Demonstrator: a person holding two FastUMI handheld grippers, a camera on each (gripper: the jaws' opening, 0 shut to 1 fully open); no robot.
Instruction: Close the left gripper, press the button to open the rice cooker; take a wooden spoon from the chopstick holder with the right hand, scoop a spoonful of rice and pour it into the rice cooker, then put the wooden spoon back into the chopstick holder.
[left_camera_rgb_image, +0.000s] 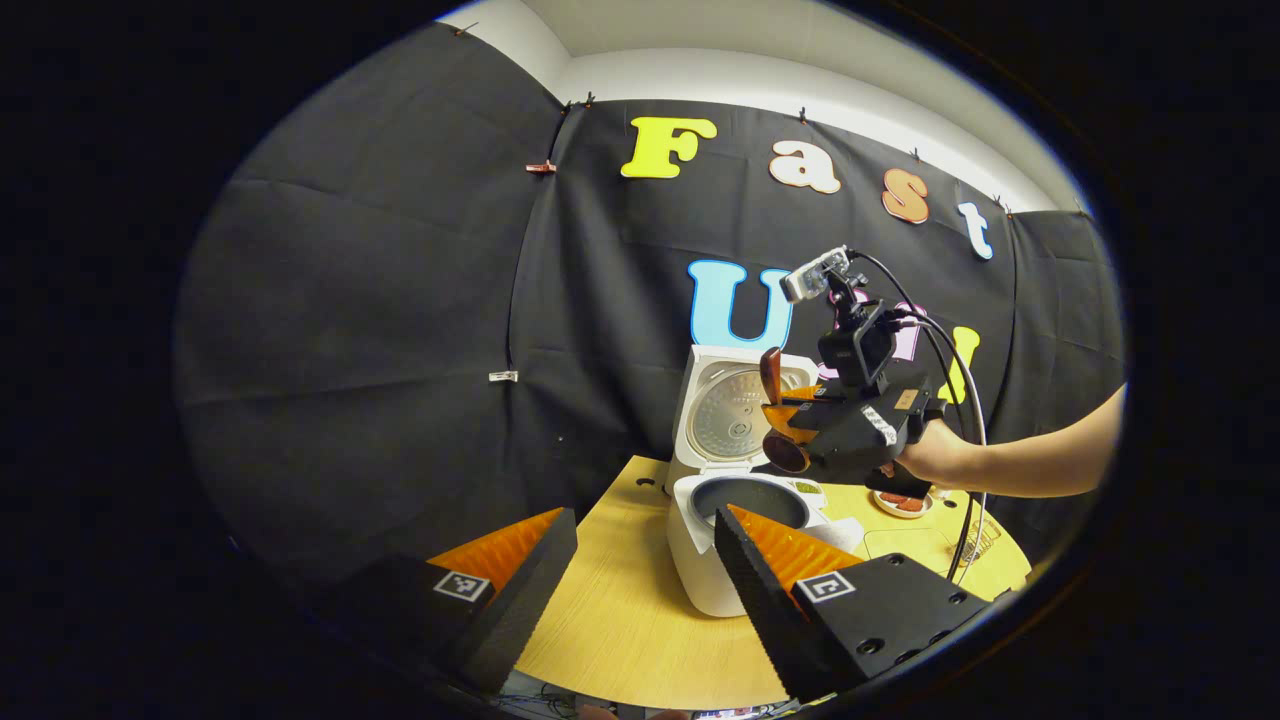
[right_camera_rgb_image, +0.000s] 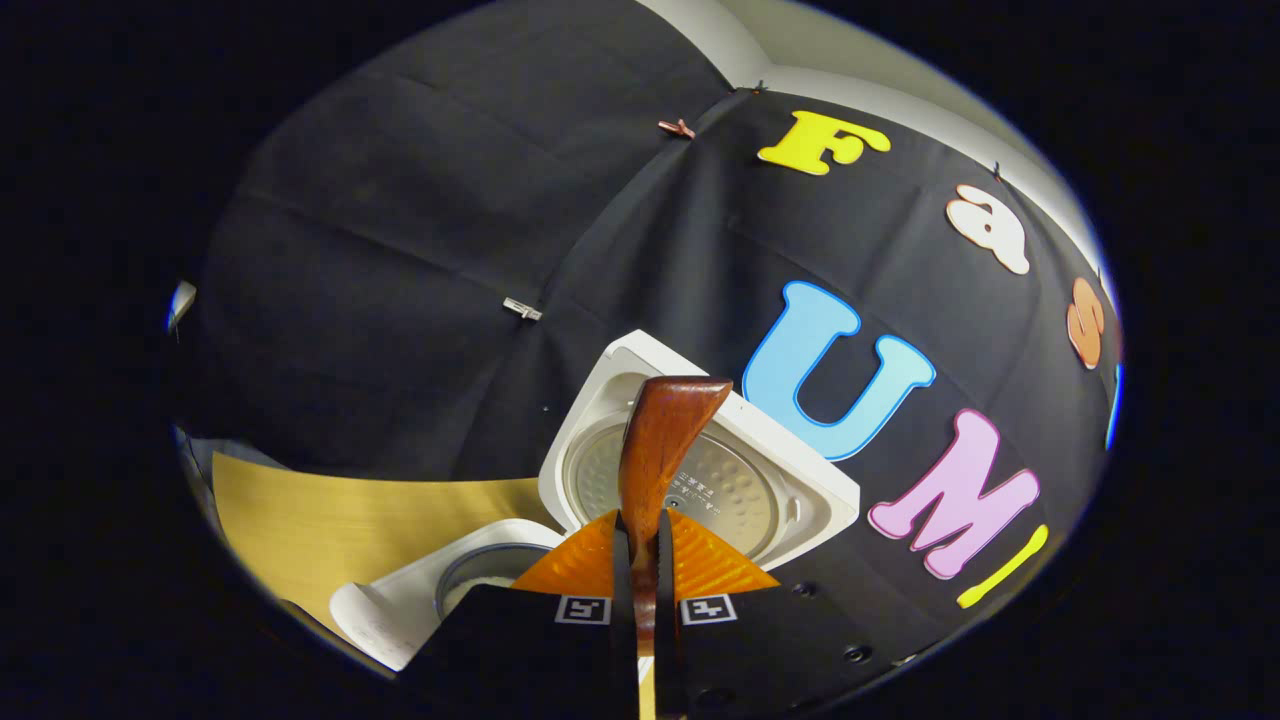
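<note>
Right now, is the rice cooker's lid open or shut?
Open. The rice cooker has its lid standing up behind the bare inner pot.

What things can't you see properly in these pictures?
- Cooker pot inside: left gripper view, its rim and the finger hide the bottom.
- Spoon bowl: right gripper view, edge-on, any rice is hidden.
- Plate: left gripper view, the hand covers it; contents too small.

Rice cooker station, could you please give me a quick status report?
Left gripper open, idle. Right gripper shut on wooden spoon, raised above the cooker. Rice cooker lid up, pot exposed. Nothing in the way.
</note>
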